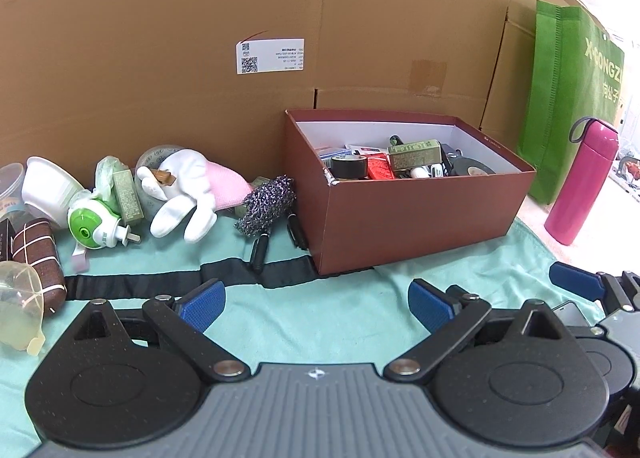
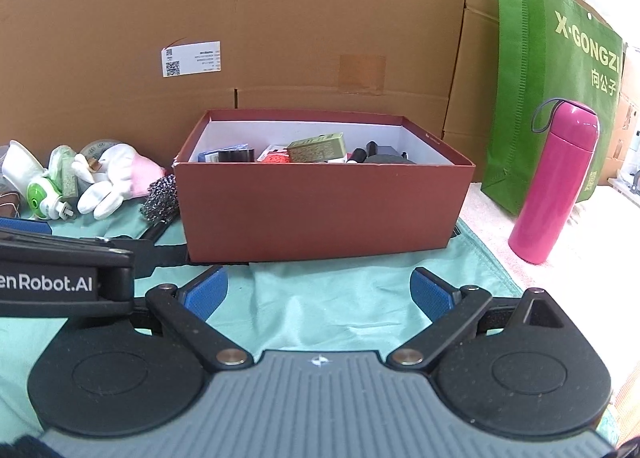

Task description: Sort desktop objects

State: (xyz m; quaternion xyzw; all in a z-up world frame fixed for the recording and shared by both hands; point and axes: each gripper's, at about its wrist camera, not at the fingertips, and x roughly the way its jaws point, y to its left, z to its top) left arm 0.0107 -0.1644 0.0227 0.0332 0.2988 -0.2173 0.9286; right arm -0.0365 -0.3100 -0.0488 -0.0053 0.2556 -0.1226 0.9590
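A dark red box [image 1: 420, 218] [image 2: 320, 210] stands on the teal cloth [image 1: 320, 310] and holds tape rolls, small cartons and other bits. Loose items lie left of it: a white and pink glove [image 1: 188, 194] [image 2: 116, 182], a green and white plug-in device [image 1: 94, 226] [image 2: 44, 200], a metallic scrubber [image 1: 266, 200] [image 2: 160, 198], black markers [image 1: 260, 252] and a brown checked case [image 1: 38, 258]. My left gripper [image 1: 316, 304] is open with nothing between its fingers, low over the cloth in front of the box. My right gripper [image 2: 320, 294] is open and empty too, facing the box's front wall.
A cardboard wall [image 1: 200, 38] closes the back. A pink bottle [image 1: 580, 182] [image 2: 554, 182] and a green bag [image 2: 552, 78] stand to the right, off the cloth. White cups [image 1: 44, 186] and a clear funnel-like cup [image 1: 20, 306] sit at far left. A black strap [image 1: 168, 278] crosses the cloth.
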